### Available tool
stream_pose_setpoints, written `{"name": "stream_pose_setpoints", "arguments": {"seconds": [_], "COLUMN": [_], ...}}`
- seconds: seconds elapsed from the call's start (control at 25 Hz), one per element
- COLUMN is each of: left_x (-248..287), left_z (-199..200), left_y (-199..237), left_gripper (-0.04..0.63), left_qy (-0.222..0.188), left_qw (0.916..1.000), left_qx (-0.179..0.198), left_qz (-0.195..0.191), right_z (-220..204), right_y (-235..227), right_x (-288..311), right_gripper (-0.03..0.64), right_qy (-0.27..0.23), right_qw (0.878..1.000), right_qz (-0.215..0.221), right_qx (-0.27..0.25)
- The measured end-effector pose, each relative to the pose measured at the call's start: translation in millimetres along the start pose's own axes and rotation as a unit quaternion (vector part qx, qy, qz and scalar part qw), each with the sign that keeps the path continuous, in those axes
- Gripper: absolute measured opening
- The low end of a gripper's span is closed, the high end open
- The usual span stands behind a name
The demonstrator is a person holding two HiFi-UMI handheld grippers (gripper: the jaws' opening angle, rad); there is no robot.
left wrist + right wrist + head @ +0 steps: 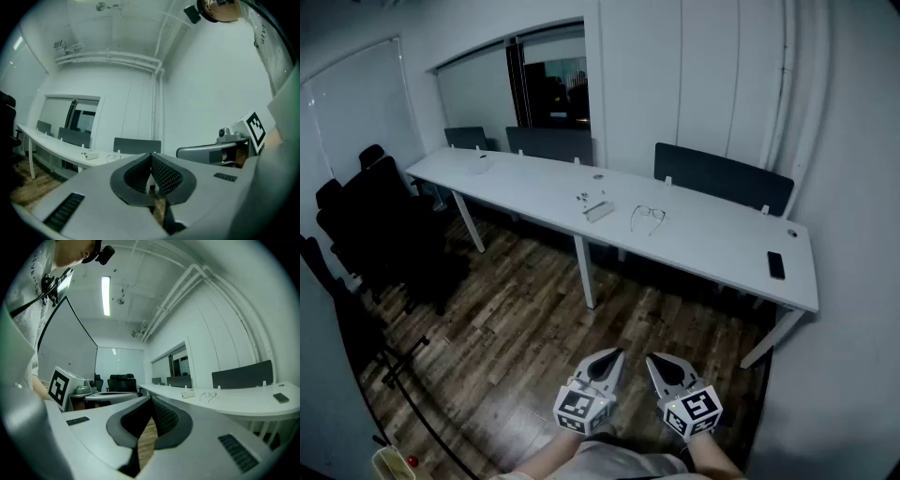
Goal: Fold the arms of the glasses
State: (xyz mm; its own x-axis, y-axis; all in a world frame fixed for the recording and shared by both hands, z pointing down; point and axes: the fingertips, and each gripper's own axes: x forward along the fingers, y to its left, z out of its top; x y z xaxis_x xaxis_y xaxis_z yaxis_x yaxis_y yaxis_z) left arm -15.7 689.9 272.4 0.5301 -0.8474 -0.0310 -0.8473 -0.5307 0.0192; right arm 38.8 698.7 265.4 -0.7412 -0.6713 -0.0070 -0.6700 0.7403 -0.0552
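The thin-framed glasses [648,217] lie with arms unfolded on the long white table [712,246], far ahead of me across the floor. They show small in the left gripper view [112,158] and the right gripper view [208,396]. My left gripper [615,353] and right gripper [654,357] hover side by side, low and close to my body, well short of the table. Both point level. The left gripper [151,157] is shut with nothing in it, and so is the right gripper [151,401].
A small white box [599,210] lies just left of the glasses, and a dark phone [776,265] rests near the table's right end. Dark panels [722,178] line the table's far edge. Black office chairs [375,225] stand at the left. Wooden floor [534,328] separates me from the table.
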Motion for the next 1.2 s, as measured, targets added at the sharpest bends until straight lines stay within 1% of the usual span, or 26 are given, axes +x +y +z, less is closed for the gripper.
{"name": "stream_pose_setpoints", "arguments": {"seconds": [0.08,0.16,0.32,0.52,0.68,0.8,0.96,1.2], "left_x": [-2,-5,-8,-8,-9,2,27,84], "left_z": [1,1,11,6,-1,-9,-25,-50], "left_y": [-12,-25,-40,-46,-42,-30,-3,65], "left_gripper": [0.015,0.015,0.015,0.015,0.015,0.015,0.015,0.015], "left_qy": [-0.005,-0.007,-0.015,-0.016,-0.014,-0.012,-0.008,0.011], "left_qw": [0.9999,0.9998,0.9998,0.9999,0.9998,0.9995,0.9987,0.9980], "left_qx": [-0.013,-0.017,0.000,-0.005,-0.009,-0.025,-0.042,-0.051], "left_qz": [-0.001,-0.003,-0.009,-0.003,0.007,0.016,0.026,0.036], "right_z": [5,7,11,8,-3,-13,-23,-48], "right_y": [8,16,22,19,12,-1,-25,-80], "right_x": [-13,-24,-31,-42,-44,-36,-10,63], "right_gripper": [0.018,0.018,0.018,0.018,0.018,0.018,0.018,0.018], "right_qy": [-0.002,-0.004,-0.014,-0.016,-0.006,0.006,0.015,0.033], "right_qw": [1.000,1.000,1.000,1.000,1.000,1.000,1.000,0.999], "right_qz": [-0.001,0.001,0.005,-0.003,-0.013,-0.015,-0.014,-0.020], "right_qx": [-0.004,-0.008,-0.010,-0.009,0.001,0.007,0.013,0.036]}}
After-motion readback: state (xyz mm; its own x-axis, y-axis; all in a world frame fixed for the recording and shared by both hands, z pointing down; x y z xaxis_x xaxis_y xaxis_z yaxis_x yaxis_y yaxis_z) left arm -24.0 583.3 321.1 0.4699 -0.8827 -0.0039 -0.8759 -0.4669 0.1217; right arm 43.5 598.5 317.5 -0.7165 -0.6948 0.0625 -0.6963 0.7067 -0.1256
